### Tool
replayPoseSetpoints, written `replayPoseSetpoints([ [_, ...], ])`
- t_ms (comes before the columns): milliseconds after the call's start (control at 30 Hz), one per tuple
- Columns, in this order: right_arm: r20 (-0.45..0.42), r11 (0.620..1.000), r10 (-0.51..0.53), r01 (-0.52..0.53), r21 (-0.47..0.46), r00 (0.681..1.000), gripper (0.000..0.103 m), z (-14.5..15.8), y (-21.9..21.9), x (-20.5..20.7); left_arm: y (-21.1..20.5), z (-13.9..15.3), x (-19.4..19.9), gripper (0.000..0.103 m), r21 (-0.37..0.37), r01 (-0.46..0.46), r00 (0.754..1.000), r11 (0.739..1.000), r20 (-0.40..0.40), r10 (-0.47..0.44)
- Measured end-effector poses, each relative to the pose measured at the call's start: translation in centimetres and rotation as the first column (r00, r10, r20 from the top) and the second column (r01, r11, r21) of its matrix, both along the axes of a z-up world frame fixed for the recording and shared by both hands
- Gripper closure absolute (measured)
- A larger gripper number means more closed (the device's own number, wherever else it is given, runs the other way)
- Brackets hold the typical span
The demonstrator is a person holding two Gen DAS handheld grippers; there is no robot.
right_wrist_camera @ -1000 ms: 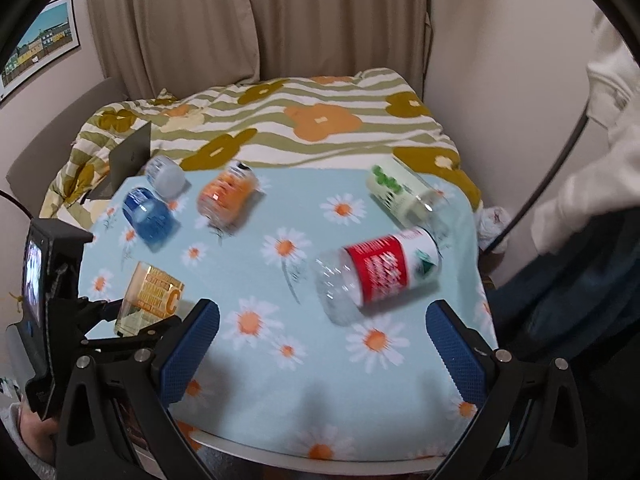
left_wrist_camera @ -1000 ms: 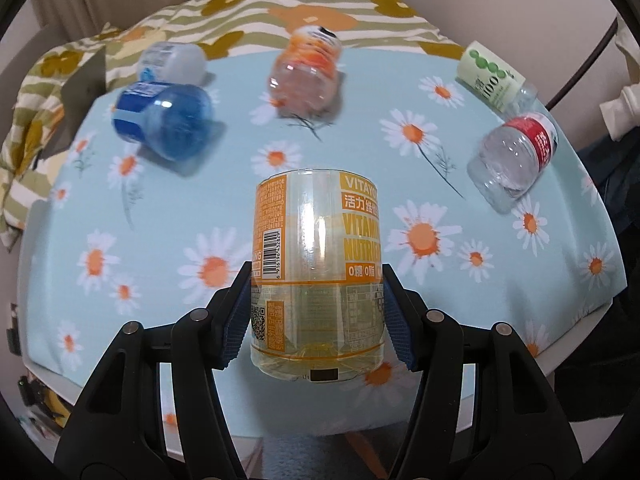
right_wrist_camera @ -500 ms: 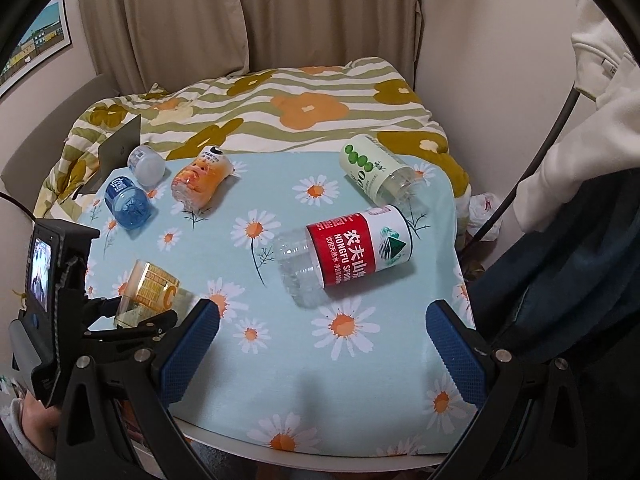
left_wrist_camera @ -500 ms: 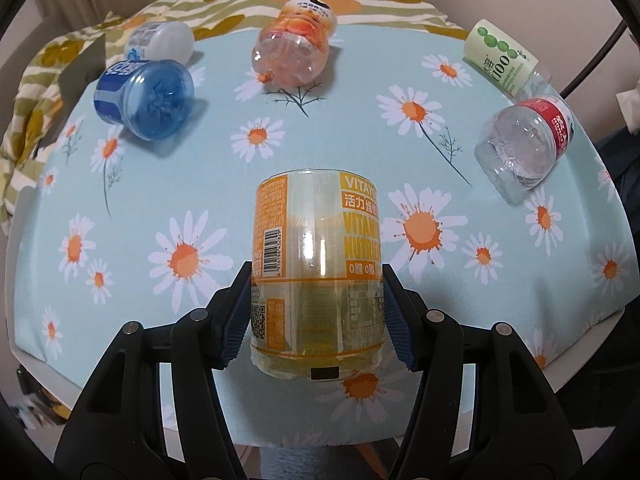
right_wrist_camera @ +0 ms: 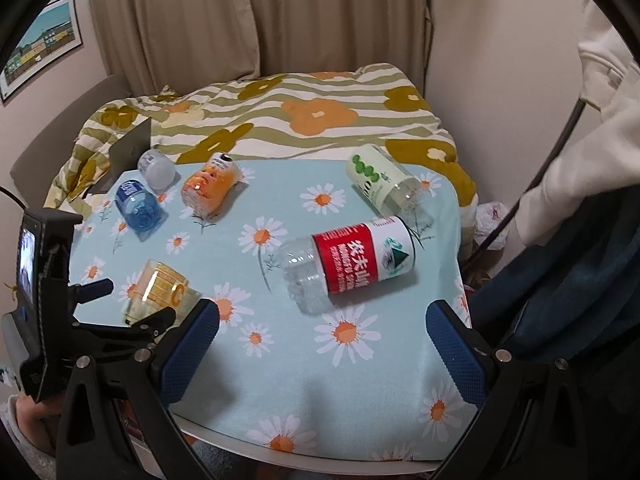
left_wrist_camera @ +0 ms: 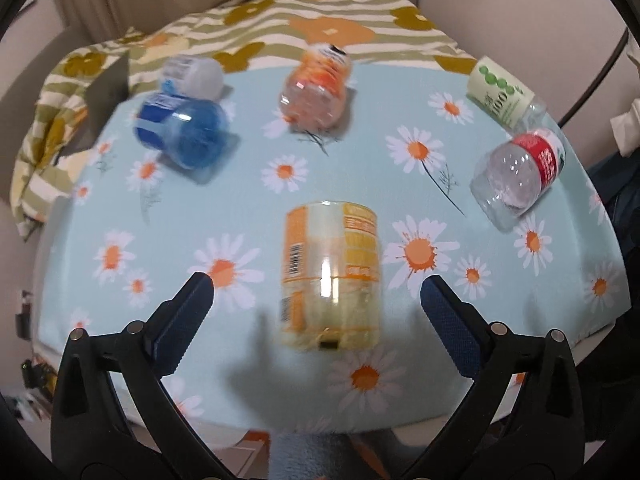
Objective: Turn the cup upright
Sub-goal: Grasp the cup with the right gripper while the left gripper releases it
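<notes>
A yellow and orange cut-bottle cup stands on the daisy tablecloth near the front edge. It also shows in the right wrist view. My left gripper is open, its pads apart on either side of the cup and not touching it. My right gripper is open and empty above the table's front right part. A red-labelled clear cup lies on its side ahead of the right gripper, also seen in the left wrist view.
Several more cups lie on their sides: a blue one, a white one, an orange one and a green-dotted one. A striped flowered blanket lies behind the table. A sleeve hangs at the right.
My left gripper has opened and let go of the yellow cup, which now stands on the table. The left gripper has drawn back a little. The right gripper stays open.
</notes>
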State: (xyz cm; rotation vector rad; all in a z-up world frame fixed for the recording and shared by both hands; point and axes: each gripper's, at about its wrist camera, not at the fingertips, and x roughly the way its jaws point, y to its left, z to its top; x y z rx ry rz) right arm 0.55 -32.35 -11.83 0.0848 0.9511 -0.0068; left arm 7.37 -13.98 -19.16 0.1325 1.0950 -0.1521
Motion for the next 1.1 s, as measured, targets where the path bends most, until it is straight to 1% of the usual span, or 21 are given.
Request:
replayPoseSetpoints([
  [133,0.007,0.998,0.062,-0.062,0.016,0.998,0.0,1.5,1.0,0.8,1.9,3.5,-1.3,0.0,0.023,-0.049,0.998,0.999,0.034,0.048],
  [233,-0.014,0.992,0.128,-0.128,0.025,0.992,0.0,2.5,2.3,2.0,3.9,5.7,-2.4,0.0,0.034,-0.086,0.995,0.996,0.06,0.083],
  [333,-0.072,0.981,0.185,-0.18,0.066,0.98,0.0,2.5,3.8,3.7,6.4,7.3,-3.1,0.0,0.021,-0.123,0.989,0.992,0.082,0.121],
  [467,-0.153,0.971,0.23,-0.215,0.104,0.961,0.0,1.7,6.3,5.8,9.7,8.1,-3.4,0.0,-0.002,-0.156,0.984,0.988,0.089,0.156],
  [567,-0.212,0.962,0.261,-0.234,0.142,0.942,0.0,1.0,8.3,7.1,11.7,7.9,-3.4,0.0,-0.021,-0.16,0.983,0.987,0.085,0.161],
  [667,-0.3,0.959,0.277,-0.241,0.151,0.913,0.0,-0.3,10.6,8.6,13.7,7.3,-3.1,0.0,-0.024,-0.155,0.985,0.988,0.072,0.156],
  [700,-0.339,0.958,0.278,-0.232,0.171,0.899,0.0,-1.1,11.1,9.2,14.5,7.0,-3.0,0.0,-0.025,-0.152,0.986,0.988,0.062,0.153],
  [800,-0.433,0.952,0.267,-0.165,0.258,0.861,0.0,-3.4,11.8,10.7,16.4,5.8,-2.6,0.0,-0.045,-0.139,0.99,0.989,0.032,0.141],
  [900,-0.503,0.946,0.237,-0.08,0.313,0.831,0.0,-5.5,12.1,11.8,17.8,4.2,-2.0,0.0,-0.062,-0.128,0.992,0.99,-0.005,0.128],
  [1000,-0.549,0.943,0.206,-0.015,0.333,0.81,0.0,-7.1,12.6,12.6,18.9,2.3,-1.2,0.0,-0.071,-0.121,0.992,0.99,-0.048,0.118],
  [1067,-0.567,0.945,0.189,0.008,0.326,0.802,0.005,-7.6,12.9,13.0,19.4,1.3,-0.6,0.0,-0.072,-0.116,0.991,0.991,-0.068,0.111],
  [1100,-0.579,0.947,0.181,0.018,0.321,0.795,0.009,-8.0,13.1,13.3,19.6,0.9,-0.4,0.0,-0.072,-0.112,0.991,0.991,-0.075,0.107],
])
